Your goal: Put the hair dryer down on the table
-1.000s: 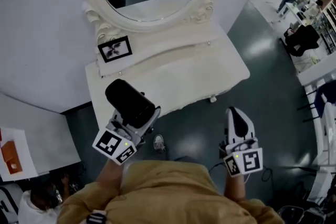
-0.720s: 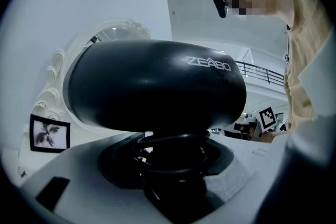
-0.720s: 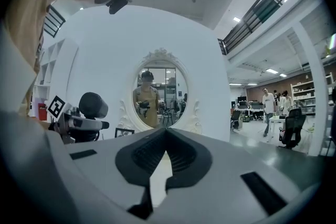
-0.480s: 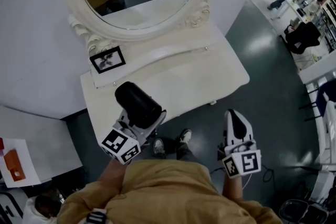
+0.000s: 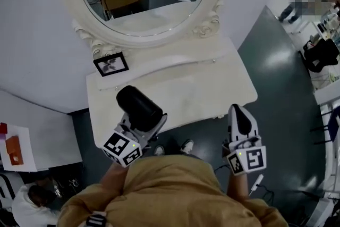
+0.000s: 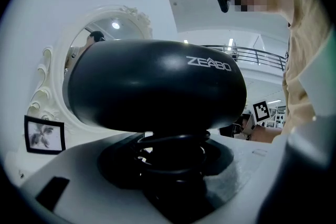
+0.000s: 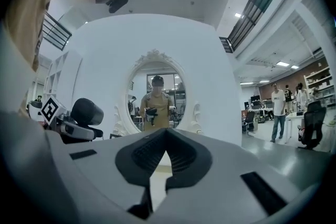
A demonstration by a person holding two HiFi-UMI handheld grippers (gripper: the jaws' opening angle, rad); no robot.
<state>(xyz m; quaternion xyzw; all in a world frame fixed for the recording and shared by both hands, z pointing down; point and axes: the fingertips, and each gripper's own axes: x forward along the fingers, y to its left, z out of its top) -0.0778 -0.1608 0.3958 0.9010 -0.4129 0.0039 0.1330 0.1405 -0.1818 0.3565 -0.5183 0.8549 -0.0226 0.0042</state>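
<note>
Head view: glossy, rounded black hair dryer (image 5: pixel 139 107)

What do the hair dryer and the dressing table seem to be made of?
Hair dryer: probably moulded plastic, black, satin finish; soft highlights on the smooth barrel, white printed lettering. Dressing table: white painted-looking finish, likely wood or resin; the coating hides which. Its mirror frame has carved-looking scrolls.

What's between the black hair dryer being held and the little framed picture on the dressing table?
Nothing. In the head view only bare white table shows between the hair dryer and the framed picture.
</note>
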